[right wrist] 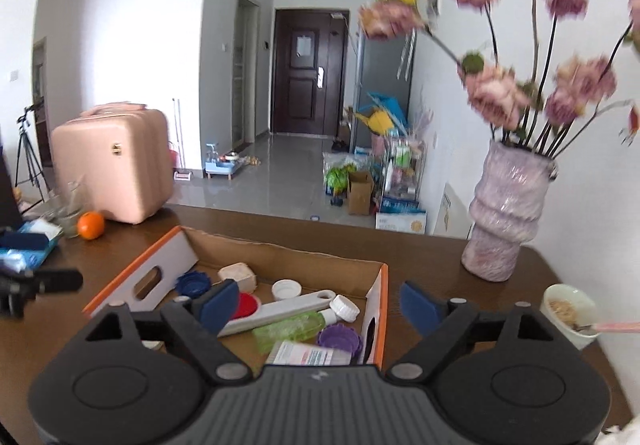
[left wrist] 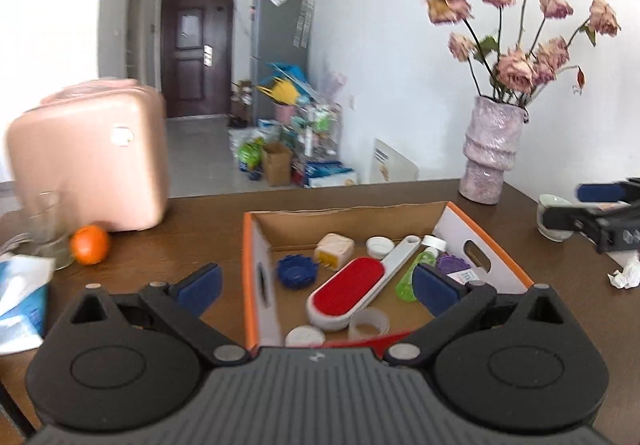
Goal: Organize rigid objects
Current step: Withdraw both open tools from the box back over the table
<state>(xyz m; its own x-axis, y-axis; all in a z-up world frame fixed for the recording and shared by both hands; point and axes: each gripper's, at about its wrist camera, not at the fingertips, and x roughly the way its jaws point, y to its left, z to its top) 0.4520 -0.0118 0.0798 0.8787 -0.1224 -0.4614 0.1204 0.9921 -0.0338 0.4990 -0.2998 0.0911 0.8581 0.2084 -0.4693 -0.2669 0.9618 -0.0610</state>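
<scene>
An open cardboard box with orange edges sits on the brown table; it also shows in the right wrist view. Inside lie a red and white lint brush, a green bottle, a blue cap, a purple cap, a beige block and white lids. My left gripper is open and empty above the box's near left wall. My right gripper is open and empty above the box's right wall. The right gripper also shows at the left wrist view's right edge.
A pink vase of dried flowers stands at the back right. A pink case, an orange, a glass and a tissue pack are at the left. A white cup and crumpled tissue are at the right.
</scene>
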